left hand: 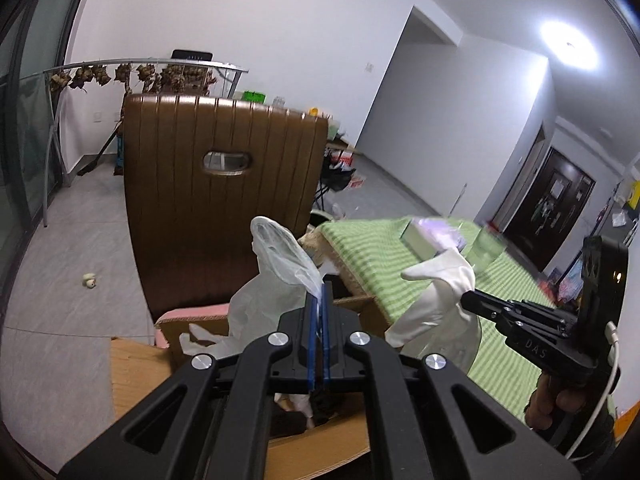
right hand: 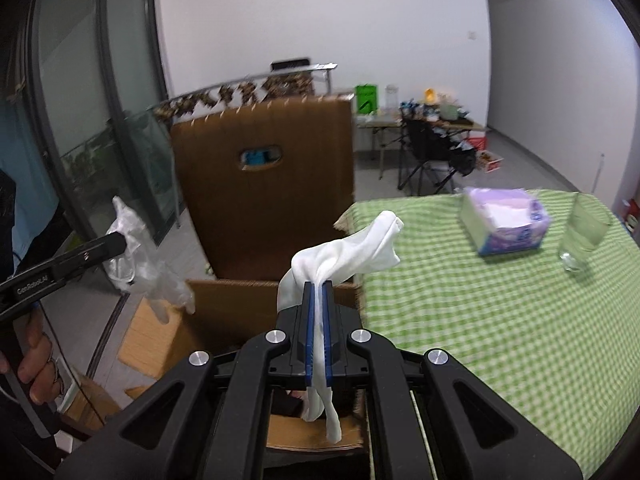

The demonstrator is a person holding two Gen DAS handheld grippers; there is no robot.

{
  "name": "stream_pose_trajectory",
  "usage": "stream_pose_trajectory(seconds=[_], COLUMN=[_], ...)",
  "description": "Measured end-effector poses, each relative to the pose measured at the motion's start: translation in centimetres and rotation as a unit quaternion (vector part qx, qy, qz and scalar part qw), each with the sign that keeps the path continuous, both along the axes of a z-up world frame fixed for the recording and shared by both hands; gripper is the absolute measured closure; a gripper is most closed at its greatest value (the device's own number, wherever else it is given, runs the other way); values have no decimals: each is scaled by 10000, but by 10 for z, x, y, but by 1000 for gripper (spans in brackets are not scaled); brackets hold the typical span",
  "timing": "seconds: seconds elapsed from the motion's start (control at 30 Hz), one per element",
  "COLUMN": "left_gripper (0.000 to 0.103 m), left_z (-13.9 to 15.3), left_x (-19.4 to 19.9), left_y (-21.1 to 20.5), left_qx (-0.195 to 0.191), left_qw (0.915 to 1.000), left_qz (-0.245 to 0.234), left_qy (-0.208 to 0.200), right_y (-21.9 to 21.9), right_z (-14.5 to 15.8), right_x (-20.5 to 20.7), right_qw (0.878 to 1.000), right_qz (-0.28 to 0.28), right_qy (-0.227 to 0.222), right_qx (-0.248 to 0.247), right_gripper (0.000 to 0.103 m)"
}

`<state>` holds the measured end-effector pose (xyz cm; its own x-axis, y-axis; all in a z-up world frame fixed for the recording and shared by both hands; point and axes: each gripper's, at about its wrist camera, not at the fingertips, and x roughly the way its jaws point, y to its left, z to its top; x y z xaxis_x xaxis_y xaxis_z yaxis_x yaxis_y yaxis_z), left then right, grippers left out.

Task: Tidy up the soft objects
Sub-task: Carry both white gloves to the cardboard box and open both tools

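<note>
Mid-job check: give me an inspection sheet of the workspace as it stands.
Surface: table under green checked cloth, beside an open cardboard box.
Job's things: translucent plastic glove and white glove, both held up near the box.
Clutter: tissue pack and glass on the table.
Grippers: left gripper shut on the translucent plastic glove; right gripper shut on the white glove.
Cables: white cable at the right gripper's handle.
Surroundings: brown chair behind the box; folding table with items by the wall.
</note>
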<state>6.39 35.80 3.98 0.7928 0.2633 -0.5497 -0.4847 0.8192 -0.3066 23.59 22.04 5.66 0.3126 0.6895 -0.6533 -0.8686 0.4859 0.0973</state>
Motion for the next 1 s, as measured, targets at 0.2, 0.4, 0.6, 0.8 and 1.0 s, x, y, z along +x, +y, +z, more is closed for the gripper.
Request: stream_pose_trajectory(seconds=[0.2, 0.4, 0.6, 0.8, 1.0], left_gripper=[103, 103, 103, 71, 48], left_z=[-62, -129, -118, -99, -132], left_x=[23, 39, 40, 48, 53], left_y=[11, 32, 37, 43, 49], left_qx=[-387, -1123, -804, -587, -919], left_qw=[9938, 9792, 9883, 9902, 9802], left_qz=[-222, -292, -178, -203, -125], left_qy=[1016, 1667, 1283, 1250, 1750], right_y=[31, 56, 80, 85, 78], right_z=[-43, -92, -104, -100, -116], right_x=[-5, 0, -2, 7, 12], right_qw=[9948, 9840, 9870, 9903, 9873], right_qz=[329, 460, 507, 369, 175], right_qy=[502, 892, 603, 534, 613], right_qx=[-824, -1474, -1400, -1228, -1456], right_gripper=[99, 99, 99, 58, 56])
